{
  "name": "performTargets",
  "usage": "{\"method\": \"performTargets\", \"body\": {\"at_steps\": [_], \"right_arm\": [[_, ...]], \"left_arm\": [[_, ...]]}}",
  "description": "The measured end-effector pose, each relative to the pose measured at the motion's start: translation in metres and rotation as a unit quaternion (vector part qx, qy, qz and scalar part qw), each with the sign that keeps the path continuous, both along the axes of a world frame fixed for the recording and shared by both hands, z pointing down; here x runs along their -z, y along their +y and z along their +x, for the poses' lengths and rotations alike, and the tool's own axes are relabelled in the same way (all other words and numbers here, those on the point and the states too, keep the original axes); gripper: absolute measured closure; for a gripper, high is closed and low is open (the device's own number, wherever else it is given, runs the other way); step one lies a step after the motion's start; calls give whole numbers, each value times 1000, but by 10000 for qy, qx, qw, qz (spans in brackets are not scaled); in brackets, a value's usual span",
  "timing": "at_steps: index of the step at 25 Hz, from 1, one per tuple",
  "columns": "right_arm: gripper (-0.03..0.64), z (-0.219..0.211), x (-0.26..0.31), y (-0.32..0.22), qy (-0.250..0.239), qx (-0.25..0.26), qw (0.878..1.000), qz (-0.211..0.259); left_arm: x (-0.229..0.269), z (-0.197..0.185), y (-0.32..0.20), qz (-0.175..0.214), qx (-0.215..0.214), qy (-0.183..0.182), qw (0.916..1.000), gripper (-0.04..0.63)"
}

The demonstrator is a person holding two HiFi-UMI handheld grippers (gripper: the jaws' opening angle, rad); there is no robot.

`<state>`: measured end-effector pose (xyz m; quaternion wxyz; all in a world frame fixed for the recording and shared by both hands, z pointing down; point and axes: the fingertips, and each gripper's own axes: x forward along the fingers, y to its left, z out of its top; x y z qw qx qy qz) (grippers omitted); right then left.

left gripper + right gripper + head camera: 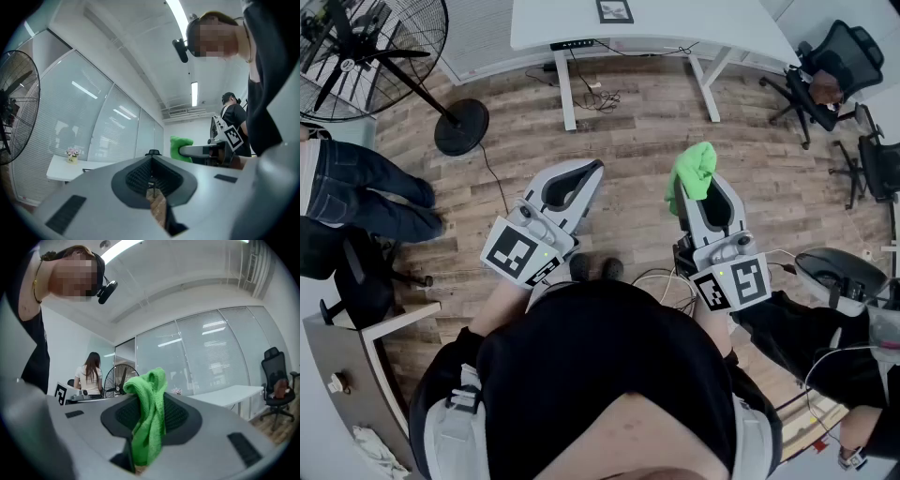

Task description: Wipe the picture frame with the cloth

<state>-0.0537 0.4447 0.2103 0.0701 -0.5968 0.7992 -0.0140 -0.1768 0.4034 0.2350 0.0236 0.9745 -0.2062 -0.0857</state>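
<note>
The left gripper [592,172], a smooth grey shell with ribbed black pads, has its jaws pressed fully together with nothing between them. The right gripper [709,202] is clamped on a fuzzy, bright green cloth [694,169], which bunches in soft folds above the jaw tips and hangs down between the pads. The small, dark-edged rectangular picture frame [614,10] sits on the white desk [703,28], well apart from both grippers across the wood-plank floor [637,141].
</note>
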Motion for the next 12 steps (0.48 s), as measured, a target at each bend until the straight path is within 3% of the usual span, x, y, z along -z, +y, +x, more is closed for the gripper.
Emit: {"method": "performTargets", "body": {"at_steps": [12], "right_arm": [[499,-5,1,3,27,63,10000,0]], "left_arm": [[6,-6,3,86,63,14,9999,584]]}}
